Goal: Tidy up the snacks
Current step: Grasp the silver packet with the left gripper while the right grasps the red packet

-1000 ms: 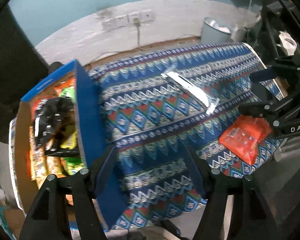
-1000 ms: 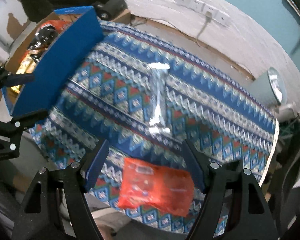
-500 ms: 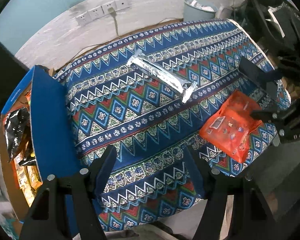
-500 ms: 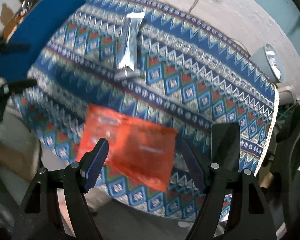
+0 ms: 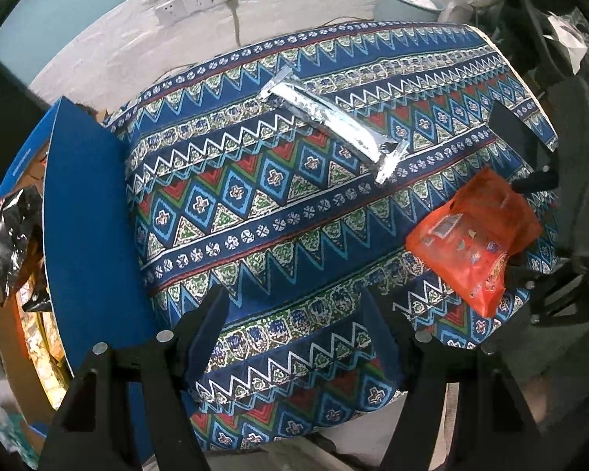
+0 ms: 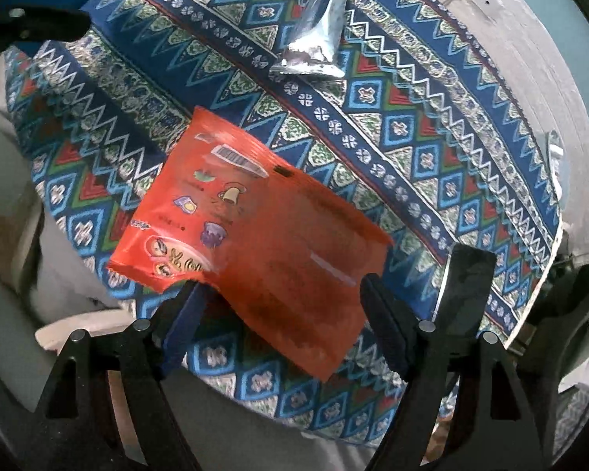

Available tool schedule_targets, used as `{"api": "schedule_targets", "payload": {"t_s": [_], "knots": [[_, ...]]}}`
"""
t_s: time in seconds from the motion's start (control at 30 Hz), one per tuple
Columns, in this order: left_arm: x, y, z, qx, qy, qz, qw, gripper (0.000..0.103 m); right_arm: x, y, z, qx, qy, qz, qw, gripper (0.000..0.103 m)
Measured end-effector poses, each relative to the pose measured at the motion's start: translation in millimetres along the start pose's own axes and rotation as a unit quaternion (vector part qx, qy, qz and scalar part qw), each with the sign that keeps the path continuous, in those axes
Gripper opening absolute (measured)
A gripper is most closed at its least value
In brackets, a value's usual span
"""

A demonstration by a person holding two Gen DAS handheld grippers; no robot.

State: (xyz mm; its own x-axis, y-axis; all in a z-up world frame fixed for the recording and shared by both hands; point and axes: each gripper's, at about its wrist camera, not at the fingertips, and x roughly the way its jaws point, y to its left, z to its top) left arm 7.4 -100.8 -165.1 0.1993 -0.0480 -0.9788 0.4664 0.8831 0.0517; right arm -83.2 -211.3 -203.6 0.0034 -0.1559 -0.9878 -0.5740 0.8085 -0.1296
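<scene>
The right hand-held gripper [image 6: 278, 306] has dropped over the orange snack packet [image 6: 255, 243] at the table's [image 6: 412, 149] near edge, jaws just widening, straddling it without gripping.

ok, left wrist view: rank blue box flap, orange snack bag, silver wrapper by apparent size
1. blue box flap, largest, though it sits nearest the lens.
2. orange snack bag.
3. silver wrapper, long but thin; close to the bag, so that order is unsure.

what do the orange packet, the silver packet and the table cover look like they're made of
Orange packet: thin glossy plastic film, judging by its crinkles, sheen and printed pictures.
Silver packet: metallised foil or foil-look plastic; it gives mirror-like glints and has crimped ends.
Table cover: probably woven or printed cloth, matte, draping softly over the edge; the weave is too fine to confirm.
</scene>
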Motion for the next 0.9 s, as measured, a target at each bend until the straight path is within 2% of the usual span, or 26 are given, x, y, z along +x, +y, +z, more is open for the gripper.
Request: {"api": "schedule_targets", "payload": {"t_s": [0.23,0.37,0.63,0.67,0.83,0.9], "knots": [[1,6,0,-0.006,0.003,-0.003,1.0,0.071,19,0,25,0.007,-0.002,0.012,1.0,0.081],[4,7,-2,-0.011,0.0,-0.002,0.9999,0.077,24,-6,41,0.017,-0.007,0.036,0.999,0.081],[31,21,-4,-0.058,0.025,-0.03,0.9975,0.077,31,-34,60,0.062,-0.014,0.092,0.994,0.081],[33,22,-4,-0.063,0.028,-0.033,0.9971,0.077,34,-41,58,0.065,-0.017,0.097,0.993,0.079],[44,20,5,-0.077,0.034,-0.036,0.9958,0.077,31,-66,44,0.093,-0.027,0.101,0.99,0.046],[47,17,12,-0.083,0.034,-0.039,0.9952,0.077,25,-77,35,0.11,-0.034,0.107,0.988,0.037]]}}
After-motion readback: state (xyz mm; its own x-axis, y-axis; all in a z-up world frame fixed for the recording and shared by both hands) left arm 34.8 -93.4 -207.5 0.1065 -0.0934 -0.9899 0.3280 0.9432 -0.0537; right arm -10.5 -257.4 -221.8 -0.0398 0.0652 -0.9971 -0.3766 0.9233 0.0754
